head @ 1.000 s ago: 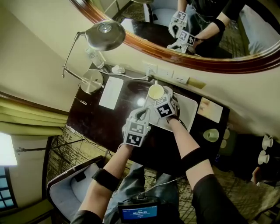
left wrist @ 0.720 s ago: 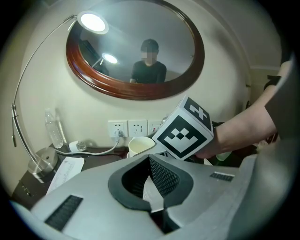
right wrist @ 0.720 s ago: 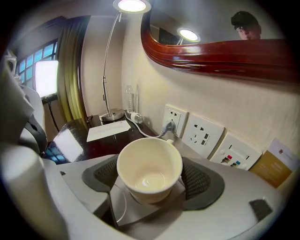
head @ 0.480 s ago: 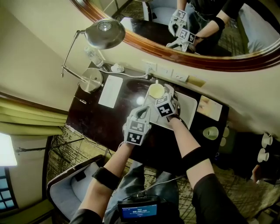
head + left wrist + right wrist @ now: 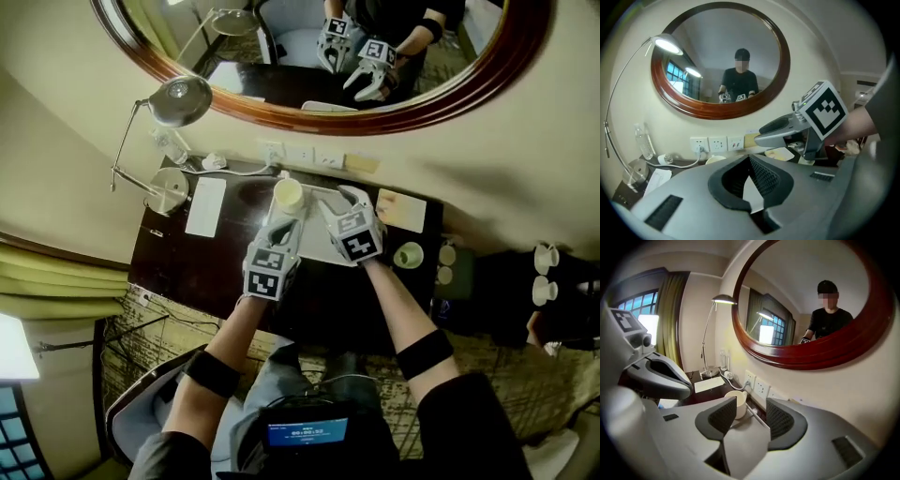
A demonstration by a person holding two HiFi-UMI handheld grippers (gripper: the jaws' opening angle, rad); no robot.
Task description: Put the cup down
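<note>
Head view, 1 cup (image 5: pixel 288 194), 2 tools, L tool (image 5: pixel 284 223) clenched, R tool (image 5: pixel 336 202) released, jaws just narrowing, empty

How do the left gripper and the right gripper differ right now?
The left gripper has its jaws shut together; the right gripper has its jaws apart, having just been closing, with nothing between them. In the head view the left gripper shows just below the cup, while the right gripper is off to the cup's right, over the tray. Both are empty, and neither touches the cup.
</note>
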